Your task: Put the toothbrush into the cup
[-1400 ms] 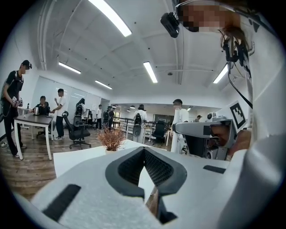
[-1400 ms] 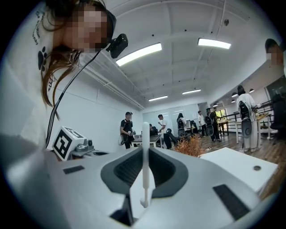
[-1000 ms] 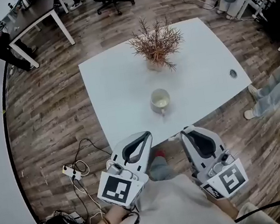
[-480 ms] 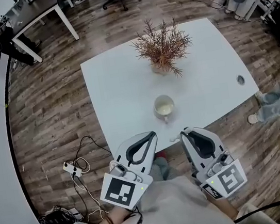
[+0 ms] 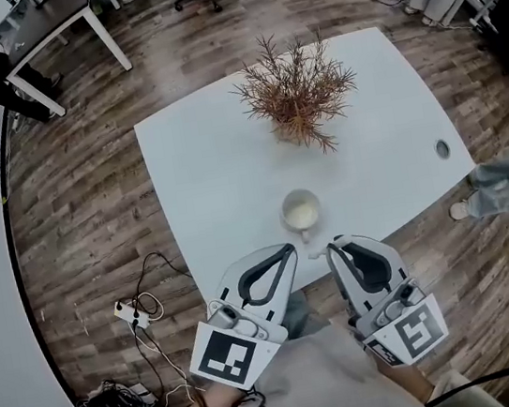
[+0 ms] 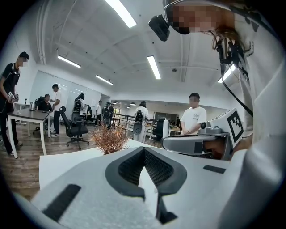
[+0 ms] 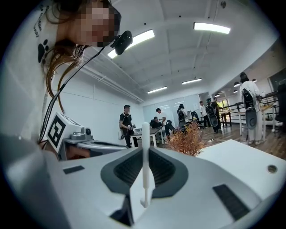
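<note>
A cream cup (image 5: 300,212) stands near the front edge of the white table (image 5: 212,176). My right gripper (image 5: 333,246) hovers at that edge, just below and right of the cup, shut on a white toothbrush (image 7: 144,179). The brush stands upright between the jaws in the right gripper view. In the head view only a short white end of the toothbrush (image 5: 317,253) shows beside the tips. My left gripper (image 5: 288,249) is level with it to the left, shut and holding nothing; its tips (image 6: 144,149) meet in the left gripper view.
A pot with a dry reddish plant (image 5: 298,96) stands behind the cup. A cable hole (image 5: 443,149) is at the table's right edge. A power strip with cables (image 5: 130,311) lies on the wood floor at left. People stand and sit around desks beyond.
Both grippers have drawn forward to the table's front edge, nearer the cup. The jaws have not changed.
</note>
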Tool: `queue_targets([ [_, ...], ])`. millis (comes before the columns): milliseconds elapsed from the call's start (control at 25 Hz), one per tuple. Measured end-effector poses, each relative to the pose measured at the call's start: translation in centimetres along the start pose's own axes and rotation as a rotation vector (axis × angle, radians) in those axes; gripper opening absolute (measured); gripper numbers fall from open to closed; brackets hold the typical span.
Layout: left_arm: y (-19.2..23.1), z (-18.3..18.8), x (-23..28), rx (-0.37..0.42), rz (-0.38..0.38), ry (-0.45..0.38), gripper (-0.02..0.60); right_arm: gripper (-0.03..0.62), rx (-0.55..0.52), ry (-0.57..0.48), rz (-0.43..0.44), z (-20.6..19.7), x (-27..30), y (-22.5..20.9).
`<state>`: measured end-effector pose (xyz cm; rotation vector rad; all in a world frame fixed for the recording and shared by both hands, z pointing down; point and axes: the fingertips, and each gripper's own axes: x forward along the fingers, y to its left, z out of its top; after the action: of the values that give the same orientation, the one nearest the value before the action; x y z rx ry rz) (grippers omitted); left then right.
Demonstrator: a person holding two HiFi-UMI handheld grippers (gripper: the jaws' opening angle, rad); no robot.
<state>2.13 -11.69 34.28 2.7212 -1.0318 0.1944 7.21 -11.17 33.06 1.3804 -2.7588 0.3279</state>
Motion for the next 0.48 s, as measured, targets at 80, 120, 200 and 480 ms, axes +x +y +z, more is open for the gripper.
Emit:
queue_targets([
  [80, 0.3, -0.2, 0.5, -0.012, -0.001, 0.007, 0.008, 0.052, 0.002, 0.0, -0.002, -0.3, 0.6, -0.4],
  [120, 0.4, -0.2, 0.7, -0.017, -0.001, 0.009, 0.008, 0.052, 0.001, -0.003, -0.002, -0.3, 0.9, -0.6],
  [200, 0.7, -0.2, 1.1, -0.02, -0.002, 0.01, 0.008, 0.053, -0.01, -0.012, -0.002, -0.2, 1.7, -1.0],
  [480, 0.9, -0.8, 2.1, -0.02, -0.009, 0.016, 0.008, 0.052, -0.038, -0.032, -0.018, -1.0, 3.9, -3.1],
])
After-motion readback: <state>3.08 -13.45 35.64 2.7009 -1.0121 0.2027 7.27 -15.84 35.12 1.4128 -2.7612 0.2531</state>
